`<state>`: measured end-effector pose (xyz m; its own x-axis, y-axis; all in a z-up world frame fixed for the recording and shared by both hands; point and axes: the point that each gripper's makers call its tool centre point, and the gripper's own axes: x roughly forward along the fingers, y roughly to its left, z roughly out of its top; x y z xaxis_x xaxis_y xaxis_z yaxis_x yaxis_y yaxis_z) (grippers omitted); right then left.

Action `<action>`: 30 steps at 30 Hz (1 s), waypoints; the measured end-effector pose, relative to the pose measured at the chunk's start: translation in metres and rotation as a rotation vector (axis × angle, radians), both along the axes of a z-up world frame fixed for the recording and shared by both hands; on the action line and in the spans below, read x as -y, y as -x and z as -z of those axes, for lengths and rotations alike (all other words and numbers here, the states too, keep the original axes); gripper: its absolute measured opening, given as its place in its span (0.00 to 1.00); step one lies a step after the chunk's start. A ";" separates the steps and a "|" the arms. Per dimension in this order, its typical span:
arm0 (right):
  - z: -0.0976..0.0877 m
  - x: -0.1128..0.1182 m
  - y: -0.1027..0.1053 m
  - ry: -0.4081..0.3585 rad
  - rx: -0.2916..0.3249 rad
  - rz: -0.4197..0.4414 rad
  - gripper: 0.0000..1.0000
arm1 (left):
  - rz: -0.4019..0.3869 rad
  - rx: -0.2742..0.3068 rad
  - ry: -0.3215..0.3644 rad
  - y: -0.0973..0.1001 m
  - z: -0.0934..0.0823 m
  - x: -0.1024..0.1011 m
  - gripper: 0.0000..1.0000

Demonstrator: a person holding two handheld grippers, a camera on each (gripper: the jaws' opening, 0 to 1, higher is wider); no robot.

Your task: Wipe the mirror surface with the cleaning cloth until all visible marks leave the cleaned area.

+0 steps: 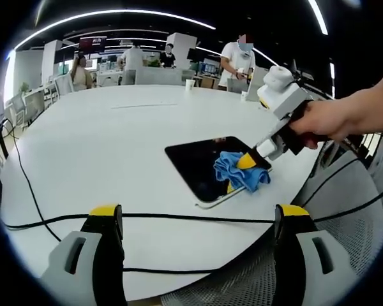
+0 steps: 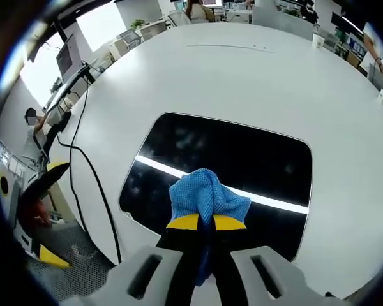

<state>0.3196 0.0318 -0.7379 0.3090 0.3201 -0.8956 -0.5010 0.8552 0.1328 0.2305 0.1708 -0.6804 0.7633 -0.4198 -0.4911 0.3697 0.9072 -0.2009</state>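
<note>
Two grippers in my hands here. My right gripper (image 2: 206, 222) has its yellow-tipped jaws pinched tight on the blue cleaning cloth (image 2: 207, 194), which bunches up just ahead of the tips and sits pressed on the mirror (image 2: 242, 156). The mirror lies flat on the white table (image 2: 242, 83), stretching out ahead of those jaws, dark, with a bright ceiling strip reflected across it right by the cloth. A few faint smudges show on the glass to the upper left of the cloth.

From the left gripper view, my left gripper (image 1: 198, 220) hangs back from the mirror (image 1: 198, 159) with jaws spread wide and nothing between them. A black cable (image 1: 179, 218) runs across the table (image 1: 102, 146) just ahead of its tips. Beyond it I see the right gripper (image 1: 252, 162), a hand (image 1: 329, 118) on its grip, tips down on the cloth (image 1: 239, 169) at the mirror's near right corner.
</note>
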 end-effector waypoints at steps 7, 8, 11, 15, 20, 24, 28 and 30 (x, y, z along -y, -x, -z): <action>0.001 -0.003 -0.015 -0.008 -0.005 0.008 0.00 | 0.002 0.001 0.010 0.000 0.000 0.001 0.99; 0.001 -0.004 -0.018 -0.007 -0.004 0.004 0.00 | 0.002 0.001 0.014 -0.001 0.000 0.002 0.99; 0.001 -0.006 -0.023 -0.005 -0.005 0.000 0.00 | 0.006 -0.002 0.017 -0.001 0.000 0.003 0.99; 0.001 -0.008 -0.032 -0.005 0.000 -0.005 0.00 | 0.015 -0.004 0.020 -0.001 0.000 0.004 0.99; 0.001 -0.010 -0.045 0.005 0.024 -0.024 0.00 | 0.020 -0.010 0.022 0.000 0.002 0.005 0.99; 0.001 -0.011 -0.056 -0.001 0.028 -0.016 0.00 | 0.022 -0.013 0.026 0.000 0.002 0.005 0.99; 0.001 -0.014 -0.063 0.006 0.028 -0.018 0.00 | 0.024 -0.019 0.025 0.000 0.002 0.005 0.99; 0.001 -0.015 -0.067 0.024 0.033 -0.036 0.00 | 0.027 -0.019 0.025 0.000 0.003 0.005 0.99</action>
